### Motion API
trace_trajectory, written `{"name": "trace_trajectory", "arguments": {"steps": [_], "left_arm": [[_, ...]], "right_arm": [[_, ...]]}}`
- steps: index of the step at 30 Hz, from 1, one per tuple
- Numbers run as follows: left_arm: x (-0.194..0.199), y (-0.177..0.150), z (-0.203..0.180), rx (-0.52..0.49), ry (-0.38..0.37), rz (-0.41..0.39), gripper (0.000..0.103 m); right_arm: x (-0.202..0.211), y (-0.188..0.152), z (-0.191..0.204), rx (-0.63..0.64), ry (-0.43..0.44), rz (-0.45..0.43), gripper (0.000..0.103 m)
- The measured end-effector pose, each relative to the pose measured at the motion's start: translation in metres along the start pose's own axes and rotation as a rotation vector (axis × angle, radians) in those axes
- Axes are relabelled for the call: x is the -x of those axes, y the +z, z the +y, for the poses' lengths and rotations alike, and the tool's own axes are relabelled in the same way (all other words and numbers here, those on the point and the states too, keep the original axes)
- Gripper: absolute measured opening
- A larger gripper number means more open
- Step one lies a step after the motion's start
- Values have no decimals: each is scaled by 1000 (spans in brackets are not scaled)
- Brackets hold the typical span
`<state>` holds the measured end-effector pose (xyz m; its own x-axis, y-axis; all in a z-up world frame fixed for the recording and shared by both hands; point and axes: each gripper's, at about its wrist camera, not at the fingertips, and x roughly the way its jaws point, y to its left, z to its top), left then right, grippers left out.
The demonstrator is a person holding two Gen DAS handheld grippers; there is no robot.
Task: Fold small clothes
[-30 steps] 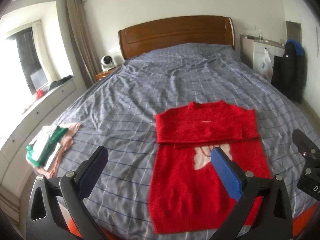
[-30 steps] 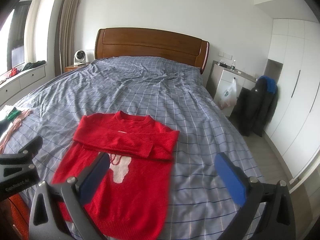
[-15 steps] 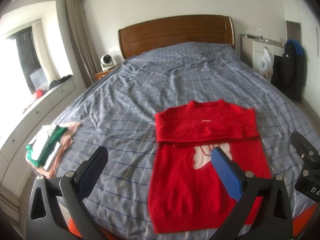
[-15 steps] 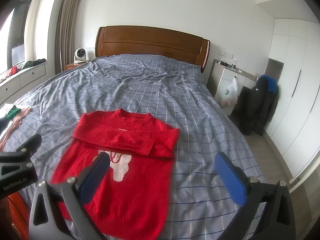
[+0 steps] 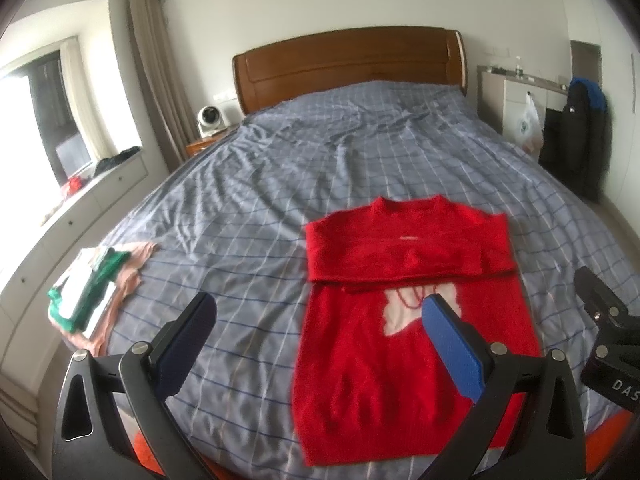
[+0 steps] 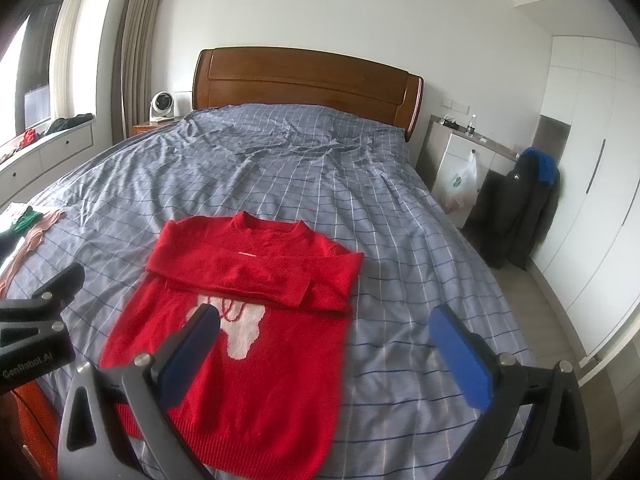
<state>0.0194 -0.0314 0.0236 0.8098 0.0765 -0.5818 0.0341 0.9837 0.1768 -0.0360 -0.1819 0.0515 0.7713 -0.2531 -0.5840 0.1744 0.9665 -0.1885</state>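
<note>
Little has shifted in the past second: both grippers have eased slightly nearer the bed [image 5: 280,184], and the red sweater [image 5: 408,352] lies where it lay; its sleeves are already folded across the chest, the body flat on the checked cover near the foot of the bed, hem toward me. My left gripper [image 5: 320,320] hangs above the cover with its jaws spread wide and empty, its right pad over the sweater's white motif; my right gripper [image 6: 324,332] hovers likewise, spread and holding nothing, its left pad over the same white patch [image 6: 244,332]. As I judge it, the step in hand is the bottom fold: bring the hem [image 6: 256,452] up toward the collar [image 6: 268,224]. To do it well I would drop each gripper to one hem corner, pinch both layers of knit but not the cover beneath, lift the two corners evenly, and lay the hem level with the shoulders; uneven lifting would skew the fold or drag the sleeves loose. Off to the left edge of the bed sits a stack of folded clothes [image 5: 92,292], well apart from the sweater.
</note>
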Motion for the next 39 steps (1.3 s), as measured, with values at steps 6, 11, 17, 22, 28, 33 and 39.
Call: {"name": "trace_trajectory", "arguments": {"steps": [6,11,17,22,28,33,39], "left_arm": [[-7,-5,0,1,-11,21,103],[-9,-5,-1,-4,-15,34,103],[-9,-3,-3,-13,-24,36,103],[-9,-4,-2,-20,-35,33,103],[-55,-49,39,-52,-62,159,103],[-125,-136,103,215,-197,500,102],[-140,-157,79,162,-261,545,86]], "right_arm": [[-3,-4,2,8,-11,12,103],[-8,-6,-1,10,-11,20,103],[-9,-3,-3,8,-11,21,103],[-10,-3,-3,10,-10,22,103],[-17,-19,-37,0,58,24,103],[-52,-95,-72,-100,358,236,103],[-83,-168,-72,-289,554,378,97]]}}
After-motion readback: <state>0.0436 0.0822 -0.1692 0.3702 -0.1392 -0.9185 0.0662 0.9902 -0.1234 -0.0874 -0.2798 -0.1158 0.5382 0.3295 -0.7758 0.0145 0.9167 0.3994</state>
